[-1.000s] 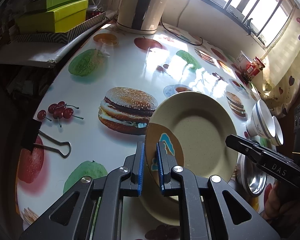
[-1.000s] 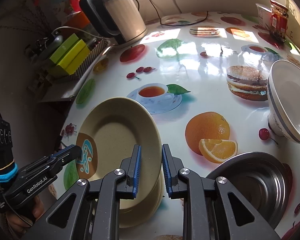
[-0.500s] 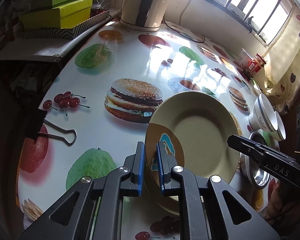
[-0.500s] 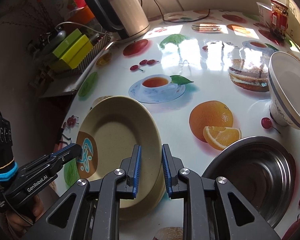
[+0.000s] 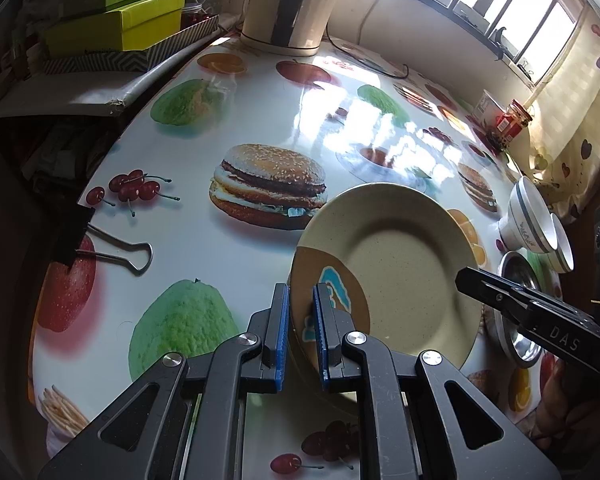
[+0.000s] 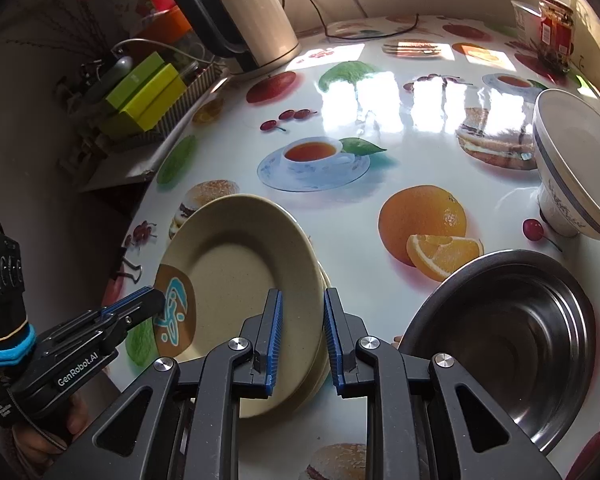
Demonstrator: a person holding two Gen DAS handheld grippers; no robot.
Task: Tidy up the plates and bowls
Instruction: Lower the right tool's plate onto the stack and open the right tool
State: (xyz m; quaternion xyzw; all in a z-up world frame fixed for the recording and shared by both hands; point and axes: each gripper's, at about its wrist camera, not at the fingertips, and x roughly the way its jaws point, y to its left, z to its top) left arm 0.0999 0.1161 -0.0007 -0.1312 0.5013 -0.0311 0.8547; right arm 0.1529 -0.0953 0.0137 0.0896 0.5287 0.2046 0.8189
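While the table (image 5: 260, 92) shows open printed surface toward the kettle (image 6: 256, 20), I see the steel bowl (image 6: 511, 332) crowding the near right edge. Beige plate (image 5: 399, 272) tilts over its stack; left gripper (image 5: 300, 332) pinches its rim, right gripper (image 6: 300, 340) straddles the opposite rim, not closed.
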